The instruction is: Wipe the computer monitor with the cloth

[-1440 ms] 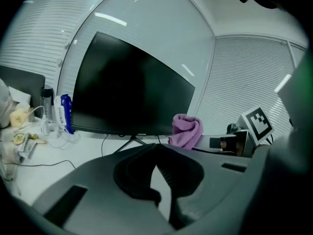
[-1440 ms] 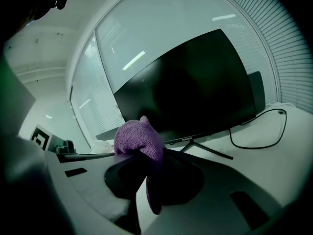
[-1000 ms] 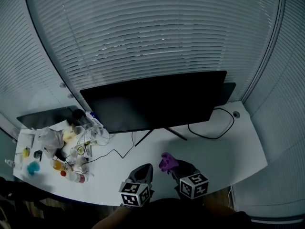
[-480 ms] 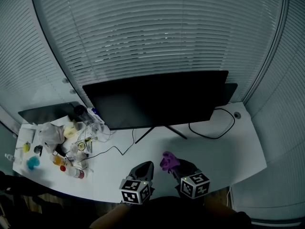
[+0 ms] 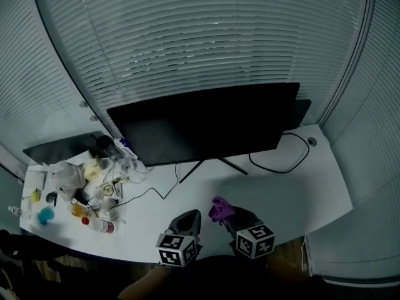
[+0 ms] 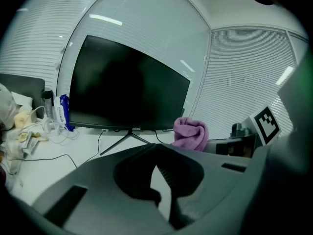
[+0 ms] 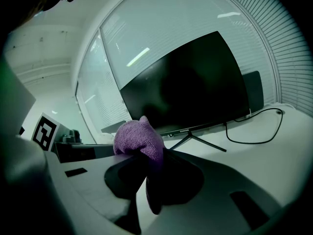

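The small clutter (image 5: 94, 189) at the desk's (image 5: 281, 192) left end is too small to identify.

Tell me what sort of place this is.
Probably an office workstation: a large computer monitor stands on a white desk, slatted blinds cover the windows behind it, and small clutter crowds the desk's left end.

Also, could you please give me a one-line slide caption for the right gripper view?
Right gripper shut on a purple cloth, facing the dark monitor on the white desk.
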`<state>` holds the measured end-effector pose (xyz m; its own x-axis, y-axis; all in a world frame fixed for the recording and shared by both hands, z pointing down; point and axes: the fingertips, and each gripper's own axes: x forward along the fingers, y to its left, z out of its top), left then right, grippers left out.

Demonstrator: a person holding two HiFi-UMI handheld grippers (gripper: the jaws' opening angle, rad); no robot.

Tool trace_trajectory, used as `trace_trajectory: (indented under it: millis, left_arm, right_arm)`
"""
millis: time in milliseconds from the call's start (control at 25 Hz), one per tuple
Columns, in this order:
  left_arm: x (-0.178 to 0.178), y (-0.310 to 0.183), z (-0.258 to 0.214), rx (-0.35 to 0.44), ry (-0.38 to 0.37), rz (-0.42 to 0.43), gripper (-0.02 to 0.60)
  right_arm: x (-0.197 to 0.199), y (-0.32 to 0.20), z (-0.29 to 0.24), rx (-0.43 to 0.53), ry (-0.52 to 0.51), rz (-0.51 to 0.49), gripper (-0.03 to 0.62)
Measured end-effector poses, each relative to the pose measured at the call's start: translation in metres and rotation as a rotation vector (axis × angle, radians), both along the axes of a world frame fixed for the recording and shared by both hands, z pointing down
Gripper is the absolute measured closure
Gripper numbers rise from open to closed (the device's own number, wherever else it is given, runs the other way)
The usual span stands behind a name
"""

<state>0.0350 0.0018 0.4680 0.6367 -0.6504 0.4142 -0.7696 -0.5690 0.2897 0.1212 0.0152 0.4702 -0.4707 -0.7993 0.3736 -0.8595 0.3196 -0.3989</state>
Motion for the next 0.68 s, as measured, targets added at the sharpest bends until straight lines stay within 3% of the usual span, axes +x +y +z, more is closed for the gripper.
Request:
trace_trajectory:
  millis: [680]
  left_arm:
    - [-0.018, 0.003, 0.003, -0.004, 0.004, -0.003, 0.575]
  right_arm:
    - [-0.018, 0.001, 0.005, -0.012, -0.001, -0.004, 0.516]
